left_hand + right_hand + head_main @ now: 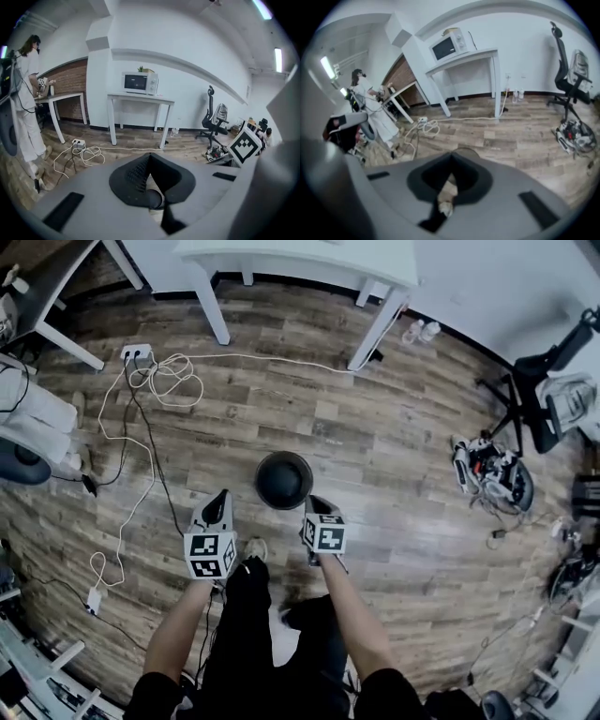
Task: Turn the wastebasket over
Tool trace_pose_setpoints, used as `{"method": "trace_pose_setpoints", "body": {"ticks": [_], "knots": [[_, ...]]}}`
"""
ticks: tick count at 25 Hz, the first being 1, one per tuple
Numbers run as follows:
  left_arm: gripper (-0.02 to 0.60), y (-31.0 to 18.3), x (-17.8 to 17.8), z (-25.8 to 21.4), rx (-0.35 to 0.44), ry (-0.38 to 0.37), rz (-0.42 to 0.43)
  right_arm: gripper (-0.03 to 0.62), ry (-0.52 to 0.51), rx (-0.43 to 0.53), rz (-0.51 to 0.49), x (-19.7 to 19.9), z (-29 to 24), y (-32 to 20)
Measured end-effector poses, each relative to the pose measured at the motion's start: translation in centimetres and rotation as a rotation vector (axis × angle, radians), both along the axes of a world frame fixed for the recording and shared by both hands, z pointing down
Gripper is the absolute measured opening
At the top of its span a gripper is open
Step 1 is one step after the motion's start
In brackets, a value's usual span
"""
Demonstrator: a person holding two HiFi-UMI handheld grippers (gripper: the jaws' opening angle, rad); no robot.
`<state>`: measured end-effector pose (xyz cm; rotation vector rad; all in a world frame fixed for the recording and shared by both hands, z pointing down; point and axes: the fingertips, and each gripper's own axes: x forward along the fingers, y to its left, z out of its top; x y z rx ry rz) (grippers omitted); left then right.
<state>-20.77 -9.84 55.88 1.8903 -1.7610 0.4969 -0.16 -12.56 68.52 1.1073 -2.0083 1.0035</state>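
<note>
Both sets of jaws closed, wastebasket on the floor ahead.
My left gripper and right gripper each have their jaws pressed together with nothing between them. The black wastebasket sits on the wooden floor just beyond the jaw tips, between the two and touching neither; I cannot tell which end is up.
</note>
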Motion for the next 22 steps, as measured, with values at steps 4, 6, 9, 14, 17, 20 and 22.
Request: {"method": "trace_pose_setpoints", "body": {"ticks": [4,6,9,14,17,20,22], "knots": [[0.031,1.5,-1.0,-6.4,0.002,0.006,-0.020,0.031,0.001,-0.006,0.000,-1.2,-6.8,0.8],[0.031,1.7,-1.1,-9.0,-0.012,0.004,-0.010,0.031,-0.004,-0.007,-0.008,-1.8,-10.0,0.8],[0.031,2.1,-1.1,-12.6,-0.020,0.020,0.002,0.031,0.001,0.001,-0.006,-2.6,-14.4,1.1],[0.031,3.1,-1.2,-18.1,0.013,0.013,0.036,0.031,0.007,0.050,-0.010,-3.9,-20.3,1.6],[0.031,2.3,-0.7,-20.6,0.045,0.006,0.075,0.031,-0.006,0.089,0.002,-4.4,-23.3,0.9],[0.031,1.8,0.4,-23.0,0.070,-0.003,0.115,0.031,-0.017,0.112,0.013,-4.2,-25.9,0.7],[0.031,1.2,1.1,-24.6,0.088,-0.015,0.134,0.031,-0.029,0.129,0.014,-4.1,-27.4,0.1]]}}
